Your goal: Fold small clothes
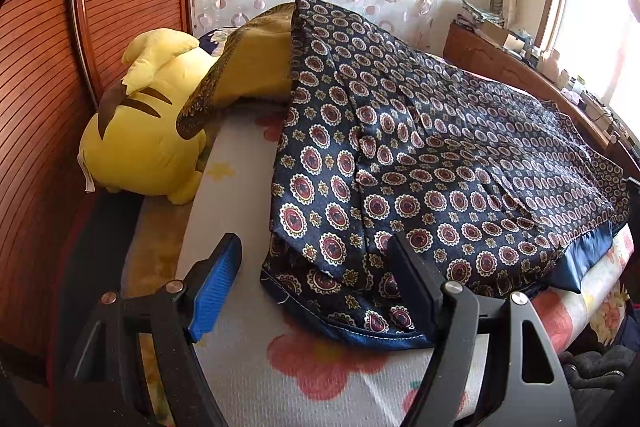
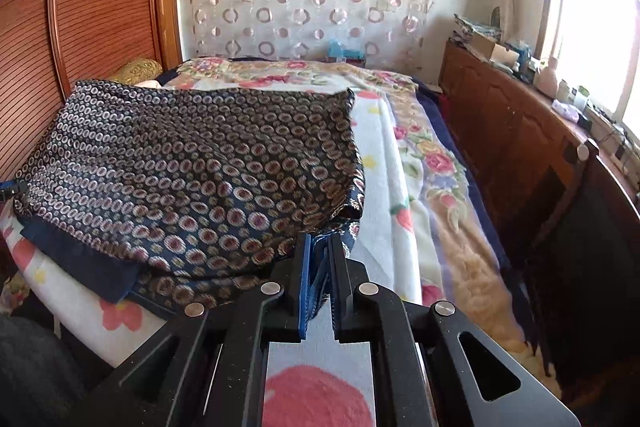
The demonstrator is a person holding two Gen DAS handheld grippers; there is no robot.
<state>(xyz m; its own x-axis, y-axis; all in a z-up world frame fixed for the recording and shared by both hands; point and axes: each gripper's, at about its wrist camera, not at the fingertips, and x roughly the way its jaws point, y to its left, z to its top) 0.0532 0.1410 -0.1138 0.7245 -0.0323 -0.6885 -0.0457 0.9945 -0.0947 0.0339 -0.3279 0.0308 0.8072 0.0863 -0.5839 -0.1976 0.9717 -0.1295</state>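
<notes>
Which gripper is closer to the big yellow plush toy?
Left. The left gripper hangs open at the navy patterned silky garment's near hem, the yellow plush toy just beyond. The right gripper pinches the opposite corner.

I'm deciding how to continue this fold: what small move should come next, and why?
Probably close the left gripper on the near hem of the patterned garment. Its fingers stand open around that edge, holding nothing, while the right gripper is already shut on its corner; both corners need holding before the fold is carried over.
</notes>
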